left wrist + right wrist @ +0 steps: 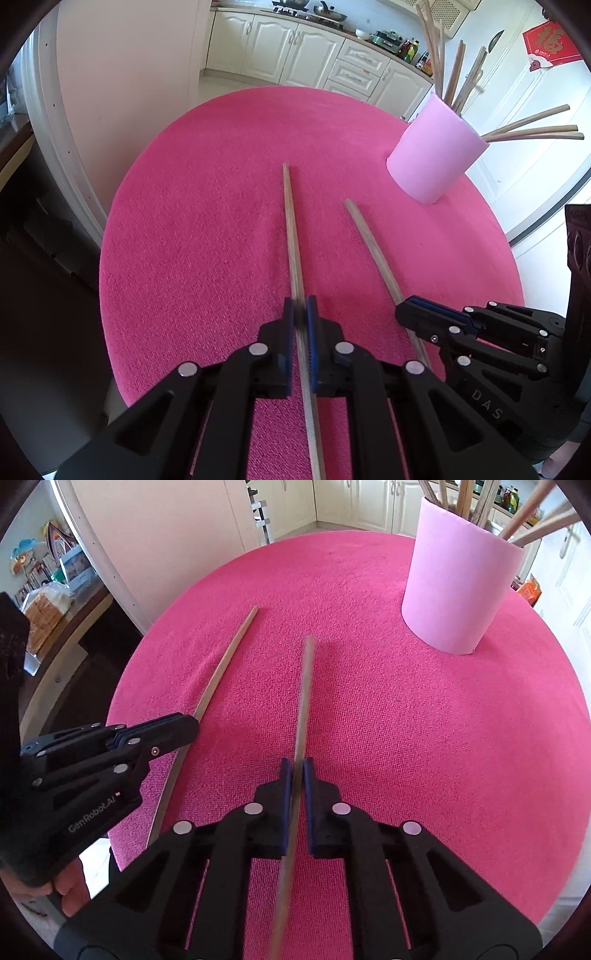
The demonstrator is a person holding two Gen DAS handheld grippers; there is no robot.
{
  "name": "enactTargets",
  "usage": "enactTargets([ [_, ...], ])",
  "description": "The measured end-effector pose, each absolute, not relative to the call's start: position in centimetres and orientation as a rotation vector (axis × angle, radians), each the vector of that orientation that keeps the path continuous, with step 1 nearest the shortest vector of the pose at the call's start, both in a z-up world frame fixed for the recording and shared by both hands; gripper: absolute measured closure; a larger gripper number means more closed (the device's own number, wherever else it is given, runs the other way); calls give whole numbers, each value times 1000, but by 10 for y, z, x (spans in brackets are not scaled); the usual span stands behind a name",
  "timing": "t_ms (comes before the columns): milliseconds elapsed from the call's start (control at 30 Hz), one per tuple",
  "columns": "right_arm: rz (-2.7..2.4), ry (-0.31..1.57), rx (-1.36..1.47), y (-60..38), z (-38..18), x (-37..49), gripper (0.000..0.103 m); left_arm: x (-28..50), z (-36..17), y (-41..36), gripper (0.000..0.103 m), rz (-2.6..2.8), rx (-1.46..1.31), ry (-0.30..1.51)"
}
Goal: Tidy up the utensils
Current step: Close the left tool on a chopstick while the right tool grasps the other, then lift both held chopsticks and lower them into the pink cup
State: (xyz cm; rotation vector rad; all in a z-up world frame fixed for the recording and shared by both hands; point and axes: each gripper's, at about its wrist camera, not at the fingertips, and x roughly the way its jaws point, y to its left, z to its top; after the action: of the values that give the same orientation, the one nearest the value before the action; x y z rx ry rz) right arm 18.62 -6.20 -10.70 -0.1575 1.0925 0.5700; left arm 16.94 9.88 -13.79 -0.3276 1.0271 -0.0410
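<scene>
Two wooden chopsticks lie side by side on the pink tablecloth (192,229). My left gripper (300,306) is shut on the left chopstick (291,229), its blue pads pinching the stick near its near end. My right gripper (296,766) is shut on the right chopstick (304,694) in the same way. Each wrist view also shows the other gripper from the side: the right gripper (400,314) on its chopstick (369,243), and the left gripper (194,725) on its chopstick (229,657). A pink cylindrical holder (436,151) (458,583) stands at the far right with several chopsticks (458,74) in it.
The round table's edge (125,686) curves close on the left and far side. Beyond it are white kitchen cabinets (295,48), a white door frame (48,110) and a dark chair back (580,258) at the right. A person's hand (70,890) holds the left gripper's handle.
</scene>
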Motion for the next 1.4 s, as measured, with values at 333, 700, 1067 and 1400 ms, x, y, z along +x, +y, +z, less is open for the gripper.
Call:
enactTargets([
  [333, 656, 1048, -70, -84, -91, 179, 97, 166, -122, 81, 99, -79, -328, 996],
  [700, 588, 1094, -169, -56, -97, 193, 95, 174, -121, 80, 76, 20, -231, 1048],
  [1067, 603, 1178, -244, -38, -115, 202, 93, 188, -134, 75, 85, 51, -111, 1111],
  [1400, 624, 1112, -235, -43, -113, 195, 96, 187, -134, 78, 98, 32, -153, 1070],
])
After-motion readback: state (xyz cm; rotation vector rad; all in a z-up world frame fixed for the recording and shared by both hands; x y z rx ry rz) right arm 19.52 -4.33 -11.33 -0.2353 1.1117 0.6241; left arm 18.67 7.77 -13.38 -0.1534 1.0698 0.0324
